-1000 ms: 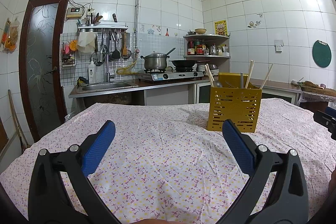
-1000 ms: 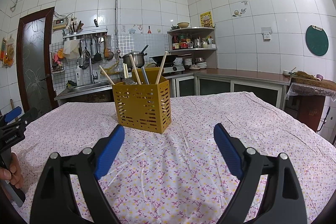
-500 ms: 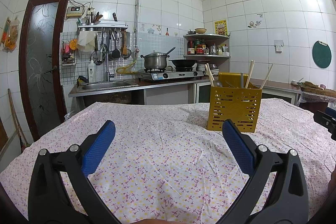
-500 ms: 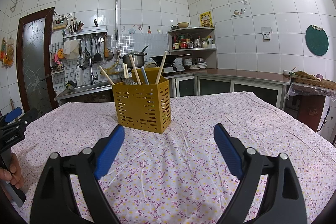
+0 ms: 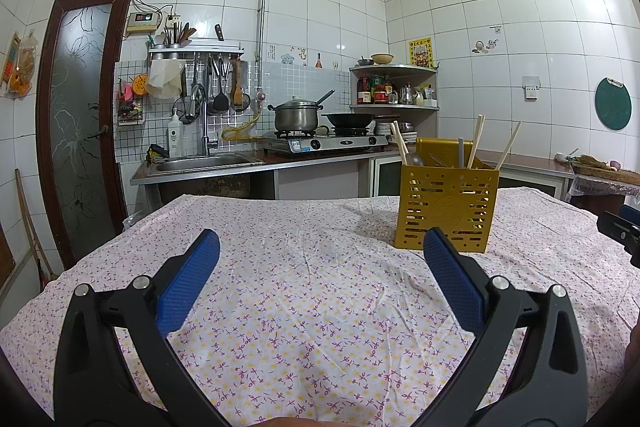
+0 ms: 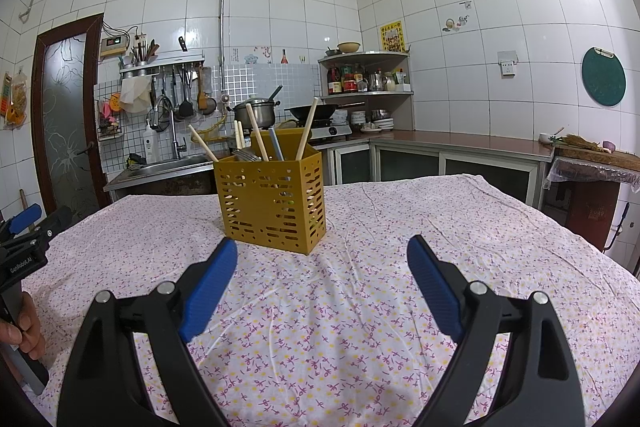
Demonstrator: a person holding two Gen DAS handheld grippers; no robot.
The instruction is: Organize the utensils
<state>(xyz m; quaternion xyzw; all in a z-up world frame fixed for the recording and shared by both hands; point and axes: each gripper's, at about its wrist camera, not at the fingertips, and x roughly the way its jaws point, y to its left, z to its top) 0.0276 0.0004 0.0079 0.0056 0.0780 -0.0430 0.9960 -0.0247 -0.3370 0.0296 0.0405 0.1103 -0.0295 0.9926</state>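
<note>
A yellow perforated utensil holder (image 5: pixel 446 207) stands upright on the floral tablecloth (image 5: pixel 300 267); in the right wrist view the holder (image 6: pixel 274 203) is straight ahead. Wooden chopsticks (image 6: pixel 306 129), a spoon (image 5: pixel 414 159) and metal cutlery stand in it. My left gripper (image 5: pixel 320 247) is open and empty, low over the cloth, with the holder ahead to its right. My right gripper (image 6: pixel 322 251) is open and empty, just short of the holder. The left gripper also shows at the left edge of the right wrist view (image 6: pixel 24 227).
Behind the table runs a kitchen counter with a sink (image 5: pixel 200 161), a gas stove (image 5: pixel 324 143) with a pot and a wok, and a corner shelf (image 5: pixel 394 87) of bottles. A brown door (image 5: pixel 80 115) is at the left. A side table (image 6: pixel 592 163) stands at the right.
</note>
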